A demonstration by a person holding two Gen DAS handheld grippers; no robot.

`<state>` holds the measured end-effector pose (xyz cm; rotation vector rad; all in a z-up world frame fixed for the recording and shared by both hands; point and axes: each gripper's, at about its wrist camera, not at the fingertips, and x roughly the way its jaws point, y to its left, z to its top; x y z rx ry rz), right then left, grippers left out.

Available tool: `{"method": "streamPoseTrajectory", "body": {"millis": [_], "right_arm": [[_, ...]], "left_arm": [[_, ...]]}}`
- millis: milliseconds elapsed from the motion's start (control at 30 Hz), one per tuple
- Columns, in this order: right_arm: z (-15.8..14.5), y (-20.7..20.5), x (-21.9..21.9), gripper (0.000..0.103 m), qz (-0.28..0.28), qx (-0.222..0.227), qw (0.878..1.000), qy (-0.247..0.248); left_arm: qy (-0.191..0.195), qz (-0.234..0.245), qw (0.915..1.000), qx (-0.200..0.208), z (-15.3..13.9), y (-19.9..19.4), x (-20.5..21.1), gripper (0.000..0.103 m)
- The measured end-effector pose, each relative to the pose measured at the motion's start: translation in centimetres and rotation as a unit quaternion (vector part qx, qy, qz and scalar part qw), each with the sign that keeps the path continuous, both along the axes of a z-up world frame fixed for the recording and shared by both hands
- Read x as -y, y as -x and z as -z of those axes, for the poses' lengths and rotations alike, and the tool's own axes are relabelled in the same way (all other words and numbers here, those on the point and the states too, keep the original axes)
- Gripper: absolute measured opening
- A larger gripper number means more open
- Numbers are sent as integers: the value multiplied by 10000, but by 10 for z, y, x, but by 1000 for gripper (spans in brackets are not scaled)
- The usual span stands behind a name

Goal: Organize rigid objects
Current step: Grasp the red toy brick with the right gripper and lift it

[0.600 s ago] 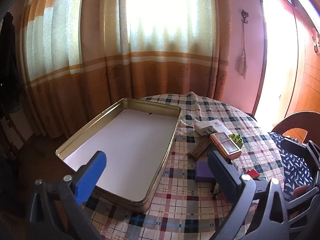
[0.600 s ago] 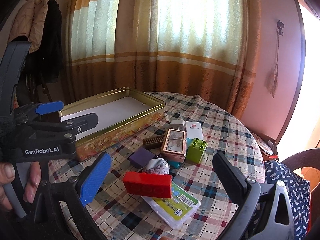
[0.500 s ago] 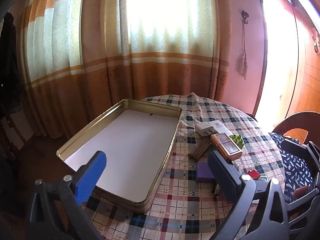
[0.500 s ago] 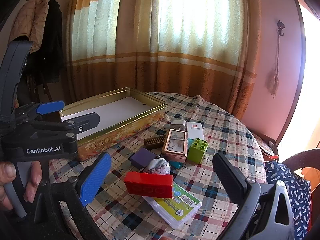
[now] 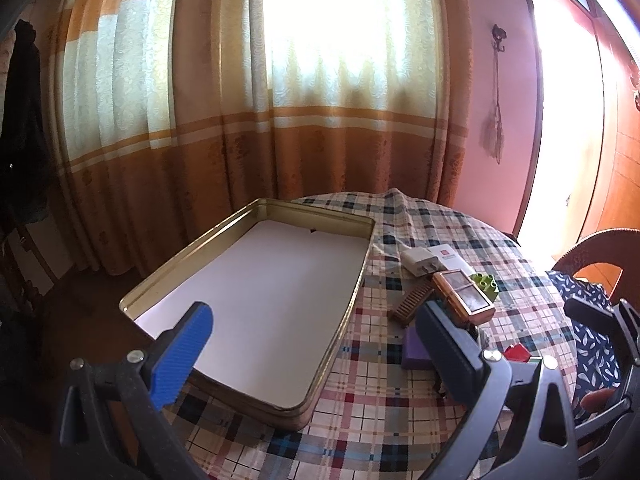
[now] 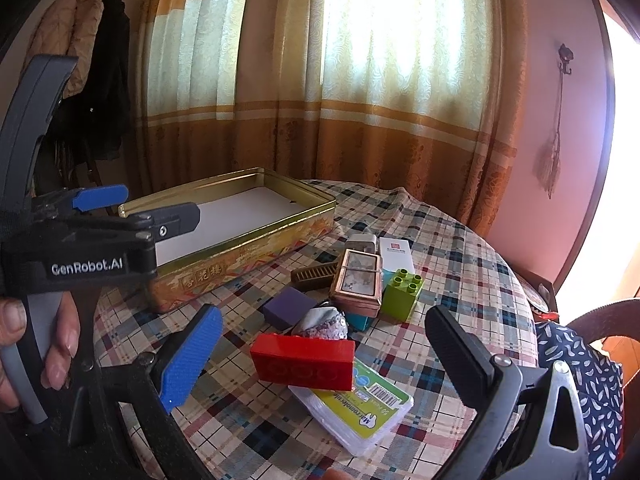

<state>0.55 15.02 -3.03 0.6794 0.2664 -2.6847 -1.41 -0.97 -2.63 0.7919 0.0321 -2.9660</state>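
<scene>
We hold left gripper (image 5: 312, 344) over gold tin (image 5: 352, 300), jaws wide, nothing between. Right gripper (image 6: 328, 356) hovers above red block (image 6: 303, 366), jaws wide, empty. Tin sits at desk's (image 6: 460, 248) left edge, white liner bare. Clutter mid-desk: purple block (image 6: 289, 307), copper-framed box (image 6: 357, 280), green brick (image 6: 402, 289), white box (image 6: 396, 252). Red block rests on plastic case (image 6: 356, 412) at near edge.

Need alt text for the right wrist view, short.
An open right gripper hovers, holding nothing, over a plaid-covered table above a red block resting on a clear plastic case. Beyond lie small items and an open gold tin; the left gripper shows at left.
</scene>
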Motion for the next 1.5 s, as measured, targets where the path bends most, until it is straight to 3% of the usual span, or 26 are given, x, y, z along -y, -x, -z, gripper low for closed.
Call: {"method": "streamPoseTrajectory", "body": {"millis": [400, 467, 533, 567, 900, 1267, 1500], "right_arm": [[23, 5, 12, 102, -67, 138, 9994, -295], [28, 8, 14, 95, -54, 167, 9990, -407], [34, 13, 14, 74, -53, 274, 9983, -506], [37, 16, 13, 68, -73, 358, 9981, -494], [6, 11, -18, 67, -55, 55, 9995, 295], [12, 32, -49, 67, 663, 33, 9973, 323], [19, 40, -69, 67, 956, 57, 9946, 396]], "left_arm": [[-31, 16, 10000, 75, 5, 2, -1, 103], [-26, 37, 9999, 93, 7, 3, -2, 103], [-15, 57, 9999, 100, 7, 3, -4, 103], [-15, 62, 9999, 97, 7, 3, -4, 103], [-84, 208, 9997, 136, 11, 3, -11, 103], [-70, 639, 9972, 370, 26, 13, -42, 103], [184, 1098, 9930, 388, 32, 15, -74, 103]]}}
